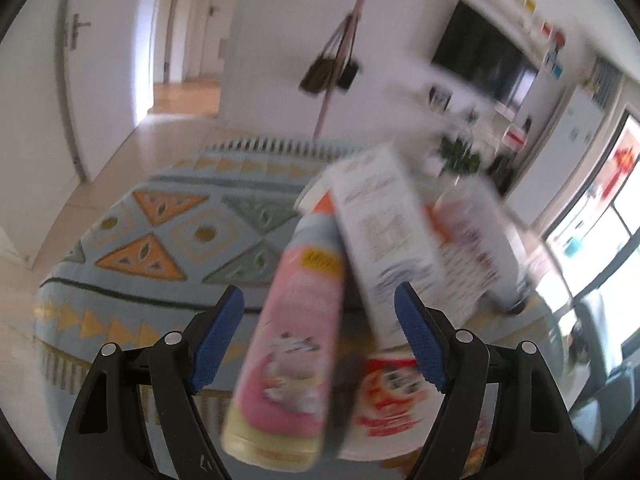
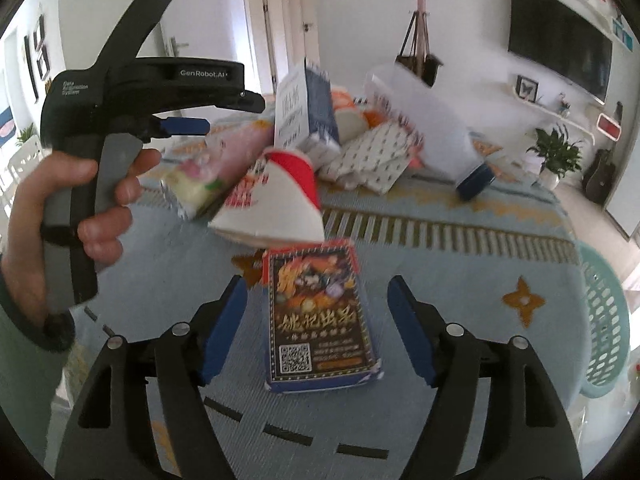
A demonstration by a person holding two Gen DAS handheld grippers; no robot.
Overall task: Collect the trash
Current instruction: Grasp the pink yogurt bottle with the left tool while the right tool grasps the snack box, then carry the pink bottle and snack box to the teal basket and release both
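Left gripper (image 1: 320, 336) spread wide, gripping nothing, with the pink bottle (image 1: 294, 344) lying blurred between its blue fingers (image 1: 218, 338). Right gripper (image 2: 316, 328) also gaping, empty, and the dark printed box (image 2: 318, 320) flat on the rug (image 2: 460, 280) between its jaws, touching neither. Just beyond that box sits the red-and-white cup (image 2: 280, 200), then the heap: blue-and-white carton (image 2: 306, 112) and patterned wrapper (image 2: 372, 156). A teal basket (image 2: 604, 316) stands right of the box.
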